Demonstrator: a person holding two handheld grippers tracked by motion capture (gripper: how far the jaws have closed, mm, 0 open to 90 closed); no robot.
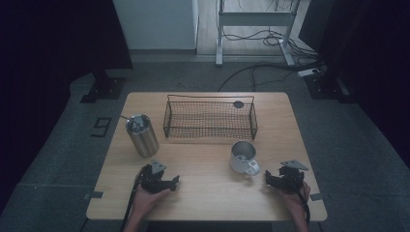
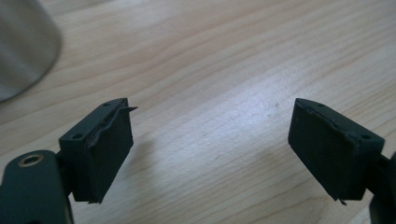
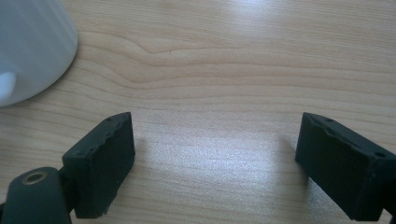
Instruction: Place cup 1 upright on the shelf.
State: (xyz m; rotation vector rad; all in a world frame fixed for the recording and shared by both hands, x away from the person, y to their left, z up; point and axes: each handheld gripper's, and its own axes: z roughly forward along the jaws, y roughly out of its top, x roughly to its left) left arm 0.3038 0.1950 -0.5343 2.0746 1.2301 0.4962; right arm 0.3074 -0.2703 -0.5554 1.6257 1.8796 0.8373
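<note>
- Toward the front right of the surface (image 1: 208, 198) stands the mug (image 1: 243, 157), upright, mouth up, its handle turned to the near edge and toward our right tool (image 3: 215, 135).
- We judge the mug light but hard and glazed, so slippery under flat pads and liable to chip if knocked over. The handle, or the rim with one pad inside and one outside, looks like the surest hold.
- Over on the left stands the steel can (image 1: 142, 135), upright, with a lid and a small rod on top. We take it for stiff, smooth and heavier than the mug. Its round wall is wide, so we would grip it across the middle of the body with the tool spread fully.
- Our right tool lies low on the surface just right of the mug, jaws wide apart, with bare wood between them. The mug's wall shows at the far left of the right gripper view, untouched.
- Our left tool (image 2: 210, 130) lies just in front of the can, jaws likewise spread wide, holding and touching nothing.
- Behind both things sits the wire basket (image 1: 211, 137), well apart from either tool.
</note>
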